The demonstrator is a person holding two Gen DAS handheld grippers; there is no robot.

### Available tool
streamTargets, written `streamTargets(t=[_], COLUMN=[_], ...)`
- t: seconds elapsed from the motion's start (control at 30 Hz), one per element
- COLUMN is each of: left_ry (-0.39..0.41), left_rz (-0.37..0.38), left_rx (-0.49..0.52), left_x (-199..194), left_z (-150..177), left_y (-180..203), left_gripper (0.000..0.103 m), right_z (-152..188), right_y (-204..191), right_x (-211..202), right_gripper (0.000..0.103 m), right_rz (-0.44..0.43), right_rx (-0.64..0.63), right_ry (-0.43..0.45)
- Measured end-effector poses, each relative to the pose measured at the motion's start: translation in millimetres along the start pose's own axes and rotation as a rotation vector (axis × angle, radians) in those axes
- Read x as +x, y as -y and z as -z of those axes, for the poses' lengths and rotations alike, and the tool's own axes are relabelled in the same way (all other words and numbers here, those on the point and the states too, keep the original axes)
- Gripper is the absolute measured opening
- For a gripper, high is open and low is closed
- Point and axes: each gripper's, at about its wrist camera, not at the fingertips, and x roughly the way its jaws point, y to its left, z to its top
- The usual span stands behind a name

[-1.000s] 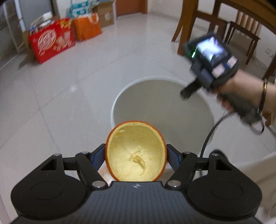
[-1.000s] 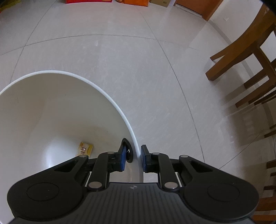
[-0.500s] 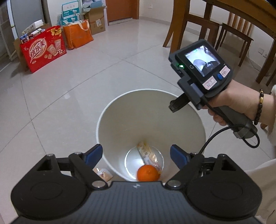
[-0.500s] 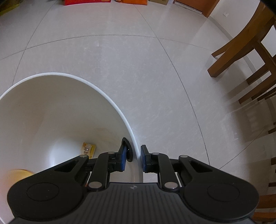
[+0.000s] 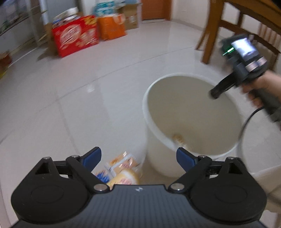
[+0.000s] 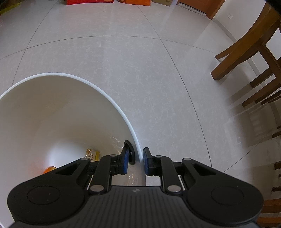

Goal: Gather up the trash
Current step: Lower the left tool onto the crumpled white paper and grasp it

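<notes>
At the far left of the left wrist view a red printed carton (image 5: 75, 37) stands on the floor against the far wall, its lettering too blurred to read. Just right of it sits an orange bag (image 5: 111, 26), with brown cardboard boxes (image 5: 130, 16) behind. In the near foreground the left gripper (image 5: 138, 157) hangs over the floor with its jaws opening and nothing clamped between the 2 blue pads (image 5: 92, 155). Below that gap a cluster of crumpled snack wrappers (image 5: 121, 168), yellow, white and blue, lies on the tile just left of the bin's base; their print is smeared. Right of them stands the round white plastic trash bin (image 5: 175, 77), with a pale wrapper (image 5: 178, 138) low inside.

In the right wrist view the bin holds a small yellow packet (image 6: 92, 154) bearing dark characters I cannot read, and an orange fruit piece (image 6: 49, 169) partly hidden by the tool. The right gripper (image 6: 135, 160) is clenched on the bin's rim, 1 pad inside beside a black grommet (image 6: 130, 151), 1 outside. In the left view a hand (image 5: 258, 89) holds its handle, whose small lit screen (image 5: 243, 47) shows nothing legible.

The floor (image 6: 140, 70) is glossy pale marble-look tile with thin dark joints. Wooden chair legs (image 6: 245, 59) stand at the far right.
</notes>
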Motion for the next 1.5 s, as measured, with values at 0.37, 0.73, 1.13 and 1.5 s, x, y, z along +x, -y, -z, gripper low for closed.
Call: streamTargets(t=[0.37, 0.73, 1.13, 1.5], left_ry=[-0.085, -0.166, -0.184, -0.204], left_rz=[-0.195, -0.318, -0.371, -0.353], left_rx=[-0.277, -0.489, -0.663, -0.672], left_x=[66, 136, 172, 187], left_z=[120, 202, 227, 226], left_y=[-42, -61, -91, -95], left_gripper=[0.092, 0.092, 0.083, 0.062], right_z=[1, 4, 3, 3], right_y=[-6, -11, -17, -18], right_x=[-2, -5, -5, -4], right_gripper=[0.021, 0.022, 0.023, 0.023], right_rz=[0.026, 0.049, 0.066, 0.080], right_rx=[-0.026, -0.053, -0.070, -0.087], right_ry=[0.009, 0.024, 0.032, 0.039])
